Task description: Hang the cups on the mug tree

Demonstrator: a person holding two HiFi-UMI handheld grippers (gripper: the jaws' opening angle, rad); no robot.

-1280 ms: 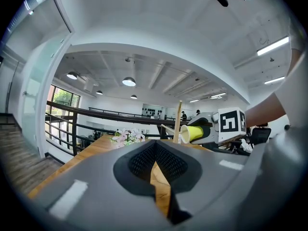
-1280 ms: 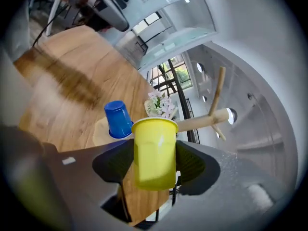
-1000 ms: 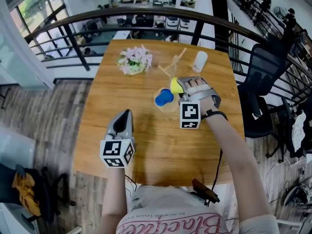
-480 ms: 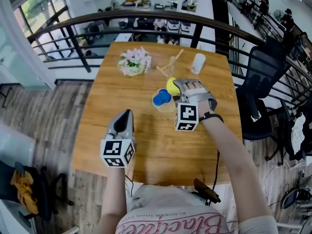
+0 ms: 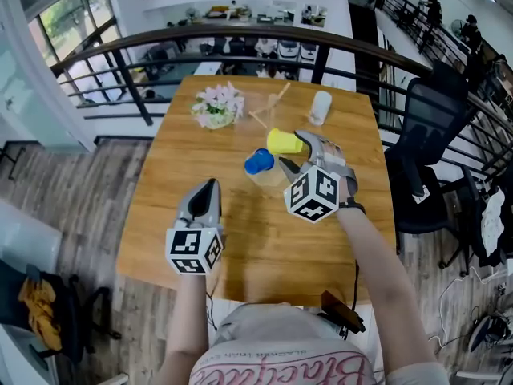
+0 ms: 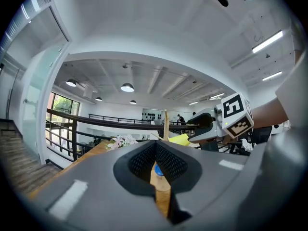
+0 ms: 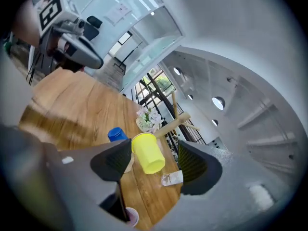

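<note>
Yellow cup [image 5: 283, 141]: lying tipped on its side between the blue cup [image 5: 259, 161] and the mug tree [image 7: 173, 124], and sitting between the jaws of the right claw [image 7: 155, 141]. One pad is touching its wall near the rim; the other is standing clear of it, so it is not being pressed from both sides. These jaws have just been opening and are standing wide apart. Whether the cup is resting on the surface [image 5: 240, 239] cannot be told.

Right claw, pose: pointing away from the person and slightly downward toward the mug tree. The wrist is rolled, so a corner of the marker cube [image 5: 311, 195] is facing up. The forearm is reaching in diagonally from the near right edge.

Left claw [image 6: 155, 146]: jaws resting together. It is hovering level over the near left part of the surface, well apart from the cups, with the forearm running straight out from the body.

Blue cup: sitting just beside the yellow one, on the person's side.

Clear cup [image 5: 321, 107]: lying on its side just right of the tree.

Flowers [image 5: 218, 105]: standing left of the tree.
</note>
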